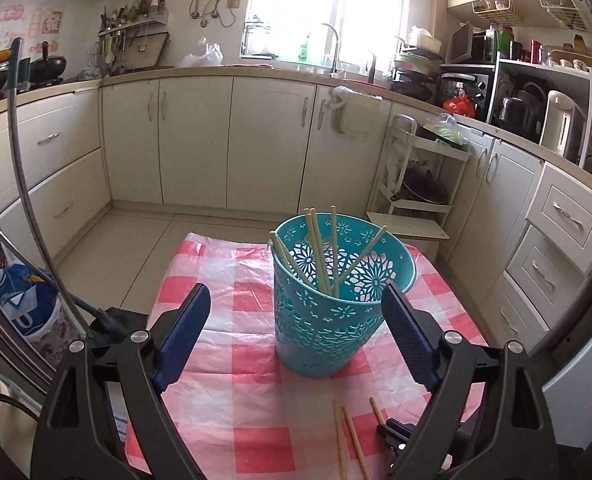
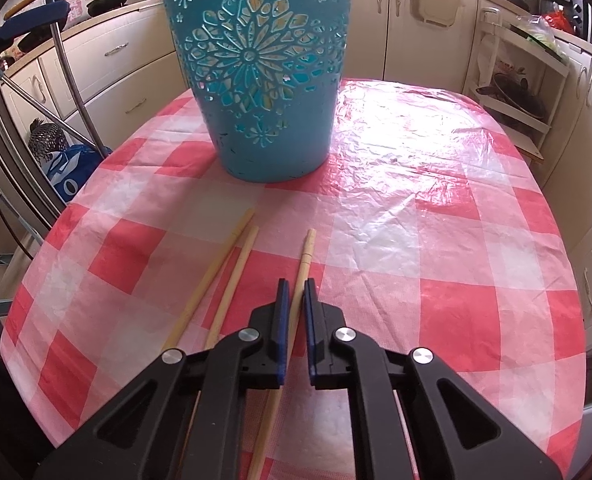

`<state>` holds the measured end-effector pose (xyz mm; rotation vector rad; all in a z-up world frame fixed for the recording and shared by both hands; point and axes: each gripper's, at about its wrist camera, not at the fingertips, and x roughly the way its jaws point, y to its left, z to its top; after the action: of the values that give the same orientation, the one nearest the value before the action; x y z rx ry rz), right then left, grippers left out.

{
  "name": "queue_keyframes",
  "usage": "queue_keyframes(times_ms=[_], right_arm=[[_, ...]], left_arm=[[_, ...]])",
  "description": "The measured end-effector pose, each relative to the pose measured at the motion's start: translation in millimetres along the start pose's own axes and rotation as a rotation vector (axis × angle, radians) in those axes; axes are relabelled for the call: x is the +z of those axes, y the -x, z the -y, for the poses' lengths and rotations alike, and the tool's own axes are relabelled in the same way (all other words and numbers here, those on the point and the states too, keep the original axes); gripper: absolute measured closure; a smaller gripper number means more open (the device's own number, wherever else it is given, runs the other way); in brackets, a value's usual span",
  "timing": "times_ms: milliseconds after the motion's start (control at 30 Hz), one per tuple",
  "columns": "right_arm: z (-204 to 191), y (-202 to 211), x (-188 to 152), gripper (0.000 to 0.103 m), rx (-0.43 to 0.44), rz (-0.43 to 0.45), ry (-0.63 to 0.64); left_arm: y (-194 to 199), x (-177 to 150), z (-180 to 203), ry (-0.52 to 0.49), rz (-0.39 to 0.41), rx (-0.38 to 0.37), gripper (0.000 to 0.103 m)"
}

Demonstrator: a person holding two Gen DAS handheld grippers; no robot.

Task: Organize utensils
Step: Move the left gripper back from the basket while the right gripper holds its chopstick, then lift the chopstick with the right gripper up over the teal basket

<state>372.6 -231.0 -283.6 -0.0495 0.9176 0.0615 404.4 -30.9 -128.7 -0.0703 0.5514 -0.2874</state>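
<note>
Your left gripper [image 1: 296, 312] stands wide, nothing between its blue ribbed pads. At frame centre, the teal perforated plastic bucket [image 1: 328, 304], cut with flower patterns, holds several pale wooden chopsticks [image 1: 320, 256]. Your right gripper [image 2: 294, 292] is clamped narrow on one chopstick [image 2: 302, 264] at lower centre; two loose chopsticks [image 2: 223, 276] lie left of it on the glossy, crinkled red-checked tablecloth [image 2: 436, 240]. No writing is legible.
</note>
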Motion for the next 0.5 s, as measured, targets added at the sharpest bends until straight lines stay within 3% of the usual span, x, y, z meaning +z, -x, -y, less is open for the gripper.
queue_keyframes(times_ms=[500], right_arm=[[-0.9,-3.1,3.2,0.096,-0.036,-0.001,-0.015]], left_arm=[[5.9,2.9,-26.9,0.043,-0.033,0.005,0.017]])
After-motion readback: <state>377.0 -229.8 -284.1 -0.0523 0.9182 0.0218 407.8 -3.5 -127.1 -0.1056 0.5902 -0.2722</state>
